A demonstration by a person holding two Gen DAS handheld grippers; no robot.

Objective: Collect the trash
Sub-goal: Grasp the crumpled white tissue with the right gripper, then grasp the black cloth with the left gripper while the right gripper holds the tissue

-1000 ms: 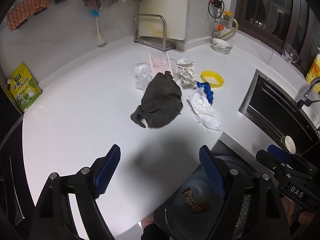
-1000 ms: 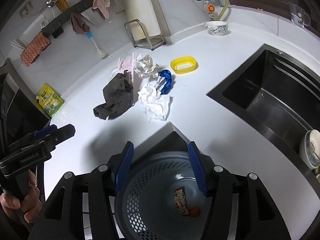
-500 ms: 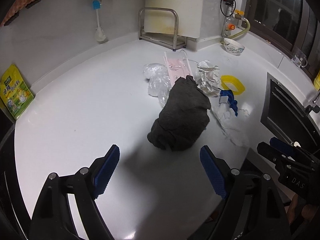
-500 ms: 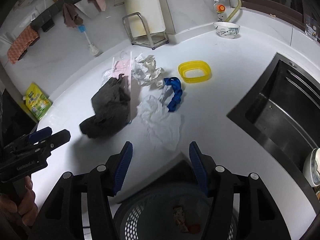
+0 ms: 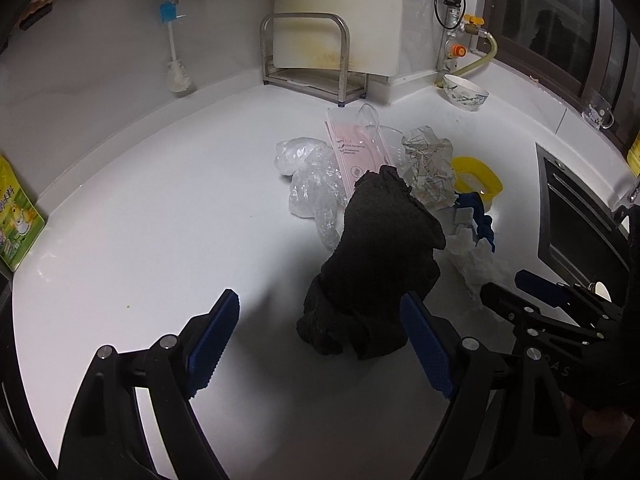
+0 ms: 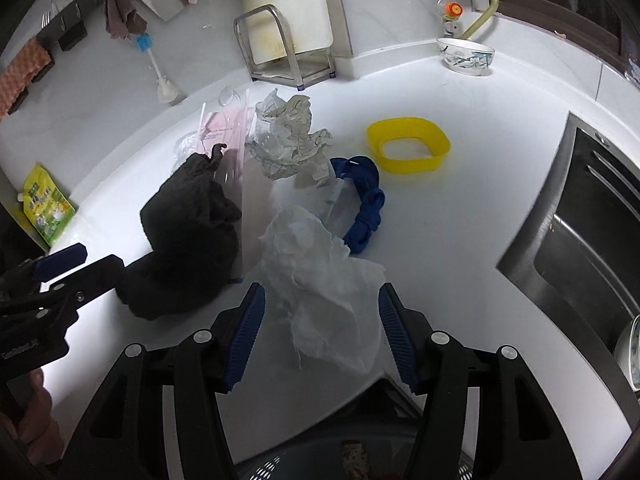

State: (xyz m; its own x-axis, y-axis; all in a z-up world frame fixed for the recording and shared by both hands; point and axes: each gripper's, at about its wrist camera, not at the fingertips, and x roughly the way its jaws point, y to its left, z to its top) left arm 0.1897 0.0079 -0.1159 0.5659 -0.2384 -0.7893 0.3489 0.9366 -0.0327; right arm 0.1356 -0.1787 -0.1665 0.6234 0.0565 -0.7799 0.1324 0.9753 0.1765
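Observation:
A pile of trash lies on the white counter [image 5: 160,240]. Its black cloth [image 5: 376,264] sits just ahead of my left gripper [image 5: 320,340], close to the right pad; the jaws are open and empty. A crumpled white tissue [image 6: 320,272] reaches in between the fingers of my right gripper [image 6: 320,332], which stands open, its pads apart from the paper. Behind these lie patterned crumpled paper [image 6: 288,136], a blue twisted strip [image 6: 364,200], a yellow ring [image 6: 408,144], a pink packet [image 5: 352,148] and clear plastic film [image 5: 312,184]. The mesh bin [image 6: 272,468] shows below the counter edge.
A dark sink [image 6: 592,232] is sunk into the counter on the right. At the back stand a patterned bowl [image 6: 466,56], a metal rack [image 5: 308,56] and a bottle brush [image 5: 176,72]. A green pouch [image 5: 16,224] leans at the far left.
Both grippers have moved forward and down toward the pile. The bin has slipped out of the left wrist view and to the bottom edge of the right one. Both grippers stay open.

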